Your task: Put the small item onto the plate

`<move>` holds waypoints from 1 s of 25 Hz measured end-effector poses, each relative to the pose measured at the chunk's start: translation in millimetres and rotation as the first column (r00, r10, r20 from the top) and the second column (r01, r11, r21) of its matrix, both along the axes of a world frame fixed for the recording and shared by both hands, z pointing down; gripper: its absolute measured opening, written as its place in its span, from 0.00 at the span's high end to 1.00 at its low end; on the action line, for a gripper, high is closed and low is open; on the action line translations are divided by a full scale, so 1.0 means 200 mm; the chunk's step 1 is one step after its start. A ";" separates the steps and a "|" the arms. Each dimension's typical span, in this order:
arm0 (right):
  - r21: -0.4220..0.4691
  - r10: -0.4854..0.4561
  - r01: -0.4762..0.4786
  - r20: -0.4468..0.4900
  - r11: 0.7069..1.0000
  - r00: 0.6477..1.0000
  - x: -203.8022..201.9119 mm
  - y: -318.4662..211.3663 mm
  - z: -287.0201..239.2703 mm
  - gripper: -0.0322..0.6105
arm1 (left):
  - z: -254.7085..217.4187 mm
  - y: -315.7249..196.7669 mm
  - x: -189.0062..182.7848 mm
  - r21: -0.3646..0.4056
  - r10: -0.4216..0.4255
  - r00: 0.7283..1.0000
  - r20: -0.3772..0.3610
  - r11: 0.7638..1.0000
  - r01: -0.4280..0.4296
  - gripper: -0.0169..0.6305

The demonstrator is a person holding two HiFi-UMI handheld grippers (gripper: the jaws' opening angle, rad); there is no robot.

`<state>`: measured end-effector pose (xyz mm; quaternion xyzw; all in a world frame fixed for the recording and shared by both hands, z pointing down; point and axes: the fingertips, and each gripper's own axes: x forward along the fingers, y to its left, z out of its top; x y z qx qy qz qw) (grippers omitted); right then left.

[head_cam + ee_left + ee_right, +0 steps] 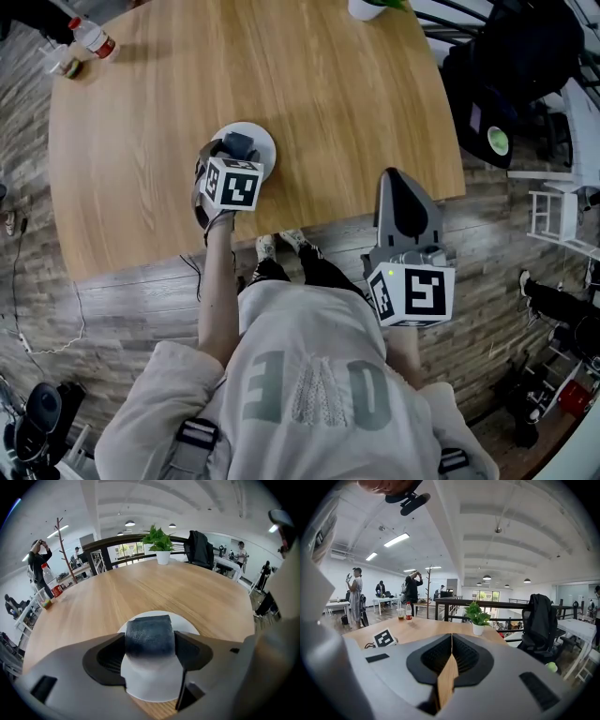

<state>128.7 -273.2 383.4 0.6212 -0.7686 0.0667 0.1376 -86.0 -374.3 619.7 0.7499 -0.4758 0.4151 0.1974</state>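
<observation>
Near the desk's [281,75] front edge, over the white plate [265,139]: pinches the small item [150,635], a dark, leathery-looking block, with the left hand-held gripper [150,645], one pad pressed against each side. Hangs above the plate's far half in the left gripper view; cannot tell about contact with the plate. At the desk's right front corner, well apart from the plate, holds the right hand-held gripper [396,180] with jaws pressed together on nothing. Points across the desk toward a potted plant [478,618] and a red-labelled bottle [408,611] at the far side.
</observation>
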 end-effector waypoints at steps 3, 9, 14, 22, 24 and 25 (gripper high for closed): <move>-0.002 0.012 -0.012 0.009 1.000 1.000 0.01 0.00 0.00 0.92 | 0.02 -0.01 0.01 -0.011 0.024 0.999 0.029 1.000 -0.024 0.47; -0.005 0.004 -0.004 0.011 1.000 1.000 0.01 0.00 0.01 0.92 | 0.04 -0.01 0.04 -0.049 0.048 0.998 0.037 0.998 -0.046 0.47; -0.015 0.018 -0.018 0.019 1.000 1.000 0.01 0.00 0.02 0.92 | 0.05 -0.02 0.03 -0.060 0.026 1.000 -0.005 0.998 -0.027 0.48; -0.015 0.020 -0.020 0.022 1.000 1.000 0.03 0.01 0.03 0.92 | 0.05 -0.01 0.04 -0.042 0.038 0.999 0.007 0.998 -0.037 0.48; -0.015 0.022 -0.022 0.024 1.000 0.999 0.03 0.01 0.03 0.92 | 0.05 -0.01 0.04 -0.038 0.033 0.999 0.008 0.999 -0.032 0.48; -0.014 0.024 -0.023 0.026 1.000 0.999 0.03 0.01 0.02 0.92 | 0.05 -0.02 0.04 -0.035 0.028 1.000 0.006 0.999 -0.028 0.48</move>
